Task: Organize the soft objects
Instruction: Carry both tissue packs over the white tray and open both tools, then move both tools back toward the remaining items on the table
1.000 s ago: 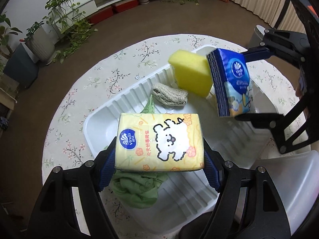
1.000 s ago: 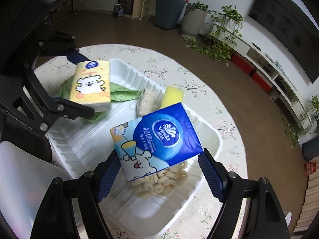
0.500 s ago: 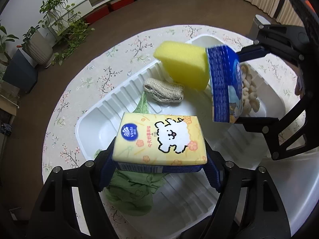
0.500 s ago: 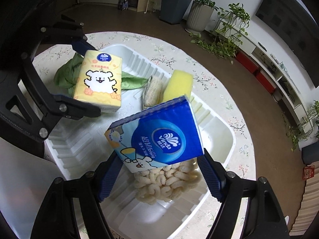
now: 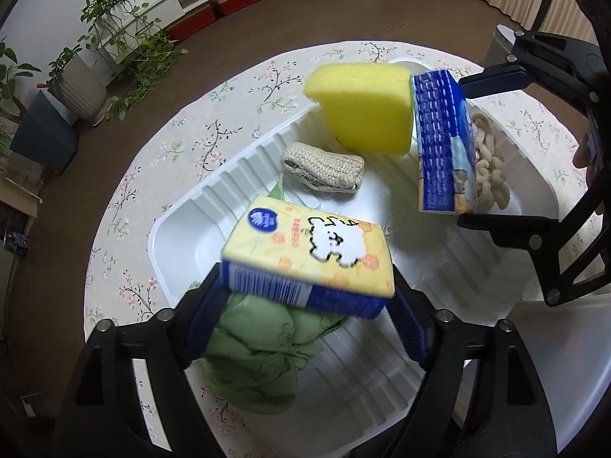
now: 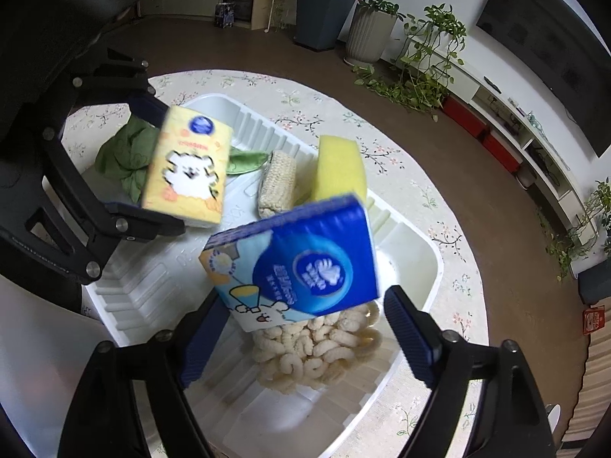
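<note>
My left gripper (image 5: 305, 324) has opened around a yellow tissue pack (image 5: 311, 257), which tilts blurred between the pads above the white tray (image 5: 179, 229). My right gripper (image 6: 301, 324) has also opened; the blue tissue pack (image 6: 301, 263) hangs blurred between its fingers over a cream chenille mitt (image 6: 313, 347). In the tray lie a yellow sponge (image 5: 362, 107), a woven scrubber (image 5: 322, 166) and a green cloth (image 5: 259, 347). The yellow pack (image 6: 187, 168) and left gripper show in the right wrist view; the blue pack (image 5: 443, 141) shows in the left.
The tray sits on a round table with a floral cloth (image 5: 172, 145). A white chair back (image 5: 565, 362) is near the front. Potted plants (image 6: 366, 30) and a low TV shelf (image 6: 508, 114) stand on the floor beyond.
Both grippers have opened wider and both tissue packs have come loose, tilting and dropping toward the tray. Both grippers moved closer to the tray.
</note>
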Action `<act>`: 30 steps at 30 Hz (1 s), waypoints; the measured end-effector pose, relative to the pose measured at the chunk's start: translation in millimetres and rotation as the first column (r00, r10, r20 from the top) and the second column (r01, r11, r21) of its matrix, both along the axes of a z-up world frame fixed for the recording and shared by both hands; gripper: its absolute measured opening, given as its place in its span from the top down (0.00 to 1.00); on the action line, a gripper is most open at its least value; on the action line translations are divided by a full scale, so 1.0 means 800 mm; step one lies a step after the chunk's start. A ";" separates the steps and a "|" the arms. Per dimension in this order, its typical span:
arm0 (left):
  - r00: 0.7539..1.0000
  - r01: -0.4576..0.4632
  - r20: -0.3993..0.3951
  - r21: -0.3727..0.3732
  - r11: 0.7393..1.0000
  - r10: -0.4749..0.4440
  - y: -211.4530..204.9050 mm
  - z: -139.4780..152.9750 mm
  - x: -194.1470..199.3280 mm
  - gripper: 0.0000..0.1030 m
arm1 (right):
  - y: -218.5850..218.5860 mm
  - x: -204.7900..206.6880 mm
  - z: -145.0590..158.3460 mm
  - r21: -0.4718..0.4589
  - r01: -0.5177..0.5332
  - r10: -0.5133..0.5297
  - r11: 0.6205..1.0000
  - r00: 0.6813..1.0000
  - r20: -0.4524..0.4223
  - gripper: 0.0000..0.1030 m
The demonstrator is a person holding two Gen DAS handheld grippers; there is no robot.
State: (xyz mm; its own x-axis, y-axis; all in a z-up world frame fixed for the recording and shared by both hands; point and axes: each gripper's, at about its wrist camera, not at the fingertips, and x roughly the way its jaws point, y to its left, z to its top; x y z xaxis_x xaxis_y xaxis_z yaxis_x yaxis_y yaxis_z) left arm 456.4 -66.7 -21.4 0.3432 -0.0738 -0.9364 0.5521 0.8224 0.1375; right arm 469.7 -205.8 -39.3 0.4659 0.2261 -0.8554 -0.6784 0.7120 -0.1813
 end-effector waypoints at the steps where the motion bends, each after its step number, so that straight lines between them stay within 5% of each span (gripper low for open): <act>1: 1.000 -0.003 0.003 -0.003 1.000 0.003 0.001 0.002 0.000 0.18 | 0.000 -0.001 0.001 0.003 0.002 -0.002 1.000 1.000 0.003 0.14; 16: 0.996 -0.060 0.058 -0.040 0.997 0.062 0.019 0.029 -0.003 0.10 | -0.006 -0.016 0.013 0.011 0.005 -0.005 1.000 0.999 0.036 0.00; 21: 0.982 -0.130 0.121 -0.147 0.981 0.149 0.046 0.062 -0.009 0.00 | -0.022 -0.019 0.032 0.045 0.038 -0.040 0.998 0.998 0.055 0.00; 30: 0.952 -0.194 0.183 -0.256 0.947 0.245 0.079 0.098 -0.037 0.00 | -0.060 -0.030 0.077 0.145 0.109 -0.128 0.983 0.983 0.130 0.00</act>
